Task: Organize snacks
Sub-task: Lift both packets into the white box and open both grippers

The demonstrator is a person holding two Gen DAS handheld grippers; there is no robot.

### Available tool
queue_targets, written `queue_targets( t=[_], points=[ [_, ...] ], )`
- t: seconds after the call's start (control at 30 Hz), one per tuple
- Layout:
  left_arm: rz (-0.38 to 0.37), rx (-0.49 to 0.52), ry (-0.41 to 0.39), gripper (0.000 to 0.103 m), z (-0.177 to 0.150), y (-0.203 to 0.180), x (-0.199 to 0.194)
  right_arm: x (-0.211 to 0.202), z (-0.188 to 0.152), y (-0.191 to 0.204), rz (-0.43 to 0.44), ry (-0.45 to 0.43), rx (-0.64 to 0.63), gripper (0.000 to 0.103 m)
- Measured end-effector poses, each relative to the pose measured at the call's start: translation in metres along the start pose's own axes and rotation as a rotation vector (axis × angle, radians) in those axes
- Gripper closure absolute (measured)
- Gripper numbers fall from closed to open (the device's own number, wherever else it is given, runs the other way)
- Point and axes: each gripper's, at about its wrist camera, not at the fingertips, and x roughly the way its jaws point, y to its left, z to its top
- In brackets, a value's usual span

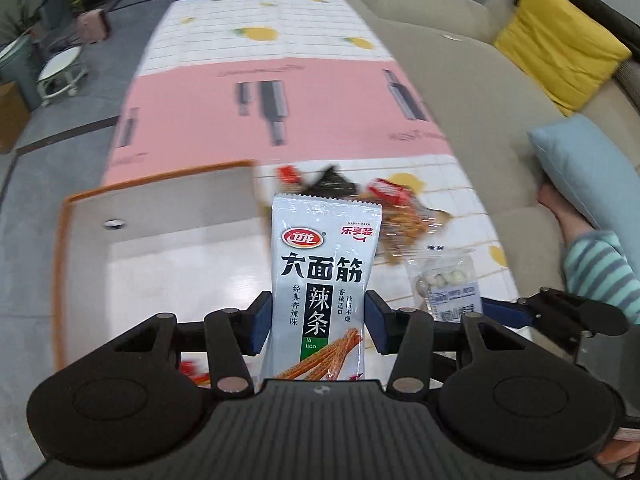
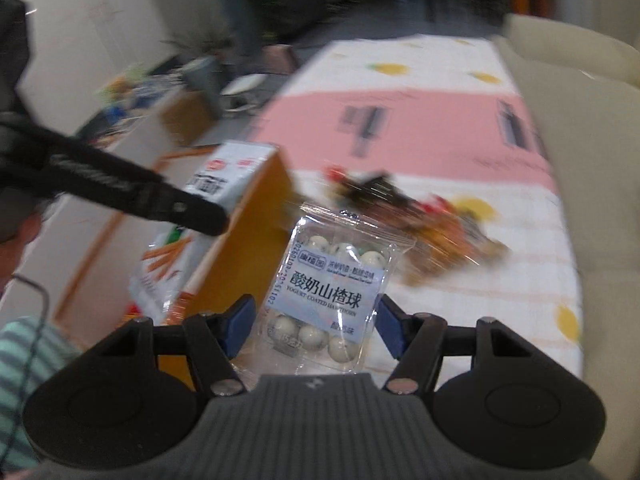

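My left gripper (image 1: 318, 320) is shut on a white spicy-strip packet (image 1: 320, 264), held upright above the table. The same packet (image 2: 216, 176) shows at the left of the right wrist view, under the left gripper's black finger (image 2: 160, 200). My right gripper (image 2: 316, 324) is shut on a clear packet of yogurt-coated hawthorn balls (image 2: 332, 280), also lifted off the table. That clear packet (image 1: 444, 280) appears to the right in the left wrist view. A blurred pile of loose snacks (image 1: 360, 200) lies on the tablecloth behind both packets.
An orange-rimmed white box (image 1: 160, 240) stands open at the left; its orange wall (image 2: 240, 256) is beside the clear packet. The pink and white tablecloth (image 1: 280, 120) stretches away. A beige sofa (image 1: 460, 100) with cushions runs along the right. A striped sleeve (image 1: 596, 272) is near.
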Motion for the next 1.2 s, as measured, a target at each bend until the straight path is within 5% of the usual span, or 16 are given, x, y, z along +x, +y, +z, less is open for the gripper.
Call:
queue_targets(
  t=[0.23, 0.57, 0.83, 1.2],
  points=[
    [0.103, -0.055, 0.033, 0.048, -0.006, 0.065, -0.006, 0.025, 0.037, 0.078, 0.103, 0.044, -0.197, 0.04],
    [0.155, -0.123, 0.161, 0.048, -0.015, 0.116, 0.043, 0.103, 0.057, 0.154, 0.111, 0.198, -0.503, 0.04],
    [0.191, -0.078, 0.239, 0.048, -0.013, 0.123, 0.081, 0.157, 0.056, 0.167, 0.061, 0.304, -0.639, 0.04],
    [0.174, -0.082, 0.303, 0.047, -0.022, 0.133, 0.108, 0.178, 0.05, 0.158, 0.092, 0.357, -0.693, 0.039]
  ],
)
